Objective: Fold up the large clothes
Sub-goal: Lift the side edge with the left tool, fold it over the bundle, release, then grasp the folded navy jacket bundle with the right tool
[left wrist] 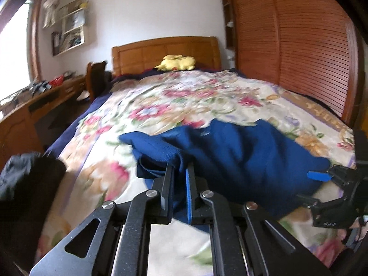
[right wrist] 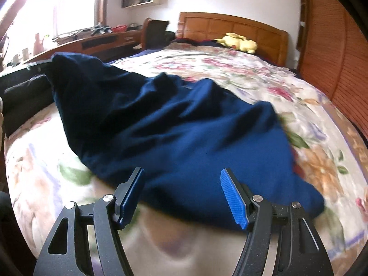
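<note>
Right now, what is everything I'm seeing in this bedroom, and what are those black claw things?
Garment: one, dark blue, spread rumpled on the bed, one edge raised at the left.
Bedspread: one, cream with pink and green flowers, covering the bed.
Headboard: one, orange-brown wood, far end of the bed.
Soft toy: one, yellow, lying by the headboard.
Desk: one, brown wood, cluttered, under the window.
Wall shelf: one, white, above the desk.
Slatted doors: brown wood, right of the bed.
Left gripper: one, black, shut on the garment's edge.
Right gripper: one, black with blue pads, open, just over the garment's near edge.
</note>
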Motion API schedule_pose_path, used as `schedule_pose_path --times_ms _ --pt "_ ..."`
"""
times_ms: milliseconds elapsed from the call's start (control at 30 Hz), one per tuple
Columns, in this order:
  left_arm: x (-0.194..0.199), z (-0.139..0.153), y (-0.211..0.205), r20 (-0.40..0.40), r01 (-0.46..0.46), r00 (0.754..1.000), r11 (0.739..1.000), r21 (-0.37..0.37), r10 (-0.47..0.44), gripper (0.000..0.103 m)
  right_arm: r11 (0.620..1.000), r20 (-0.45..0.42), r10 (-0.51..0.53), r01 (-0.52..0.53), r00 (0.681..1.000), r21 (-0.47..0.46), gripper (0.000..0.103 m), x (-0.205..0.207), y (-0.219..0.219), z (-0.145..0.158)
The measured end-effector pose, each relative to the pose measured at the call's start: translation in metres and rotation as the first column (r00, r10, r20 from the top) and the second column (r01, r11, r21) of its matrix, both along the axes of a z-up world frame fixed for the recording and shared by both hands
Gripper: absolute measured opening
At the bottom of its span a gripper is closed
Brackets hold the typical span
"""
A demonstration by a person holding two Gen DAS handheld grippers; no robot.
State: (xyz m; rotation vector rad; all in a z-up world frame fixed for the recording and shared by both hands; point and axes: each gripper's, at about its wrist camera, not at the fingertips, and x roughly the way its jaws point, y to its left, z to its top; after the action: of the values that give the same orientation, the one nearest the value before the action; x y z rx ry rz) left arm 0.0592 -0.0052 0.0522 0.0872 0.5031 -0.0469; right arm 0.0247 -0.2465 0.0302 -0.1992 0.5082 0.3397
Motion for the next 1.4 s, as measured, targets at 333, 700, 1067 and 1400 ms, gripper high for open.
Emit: schedule_pose_path --times_ms 333,700,1067,1400 --pt "0.023 0.037 -0.120 -0.004 0.200 0.980 0.978 0.058 -0.200 0.008 0.993 0.014 -0.111 0.110 0.994 0.049 0.070 -0.016 -0.071 -0.003" --pt "0.018 0.029 -0.190 -0.070 0.406 0.910 0.913 -0.040 -0.408 0.008 0.985 0.015 -0.160 0.159 0.987 0.073 0.070 -0.032 -0.095 -0.005" --pt "-0.001 0.017 -0.166 -0.063 0.419 0.904 0.906 -0.069 -0.423 0.054 0.986 0.023 -0.147 0.145 0.989 0.076 0.070 -0.026 -0.095 -0.006" --pt "-0.002 -0.007 -0.099 -0.027 0.294 0.954 0.951 -0.092 -0.298 0.077 0.978 0.058 -0.187 0.180 0.981 0.100 0.070 -0.036 -0.108 0.002"
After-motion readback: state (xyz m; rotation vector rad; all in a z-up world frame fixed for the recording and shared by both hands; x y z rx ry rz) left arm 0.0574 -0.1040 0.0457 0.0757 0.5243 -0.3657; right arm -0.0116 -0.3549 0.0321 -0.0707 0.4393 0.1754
